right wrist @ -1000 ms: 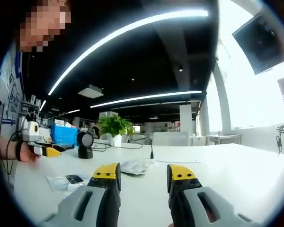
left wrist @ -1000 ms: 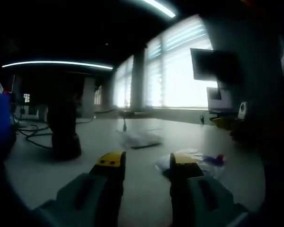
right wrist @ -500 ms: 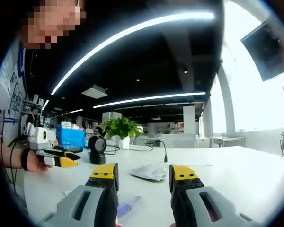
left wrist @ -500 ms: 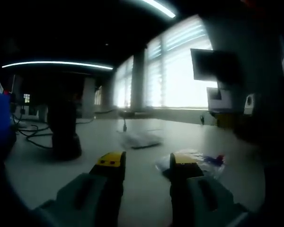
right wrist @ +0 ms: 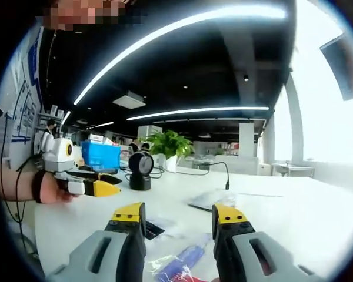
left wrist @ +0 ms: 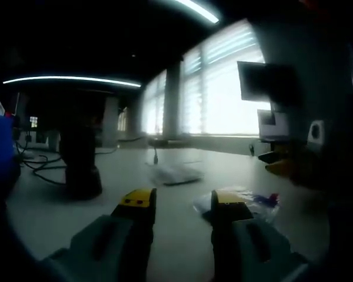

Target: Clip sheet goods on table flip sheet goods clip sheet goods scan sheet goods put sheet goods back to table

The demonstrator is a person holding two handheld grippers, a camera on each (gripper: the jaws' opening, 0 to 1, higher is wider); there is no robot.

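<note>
While the clear packet (right wrist: 175, 263) is lying flat on the table (right wrist: 294, 223) between our right gripper's (right wrist: 179, 216) wide jaws, we are judging it light, limp and slippery, best pinched at an edge. Our left gripper (left wrist: 179, 201) is hovering empty, jaws apart, beside it.

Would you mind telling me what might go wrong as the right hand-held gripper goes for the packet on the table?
1. The clear packet between the open right hand-held gripper jaws lies flat, so the tips may slide over it.
2. A second packet lies close beside it and might be caught too.
3. The left hand-held gripper sits nearby, so the two could collide.
</note>
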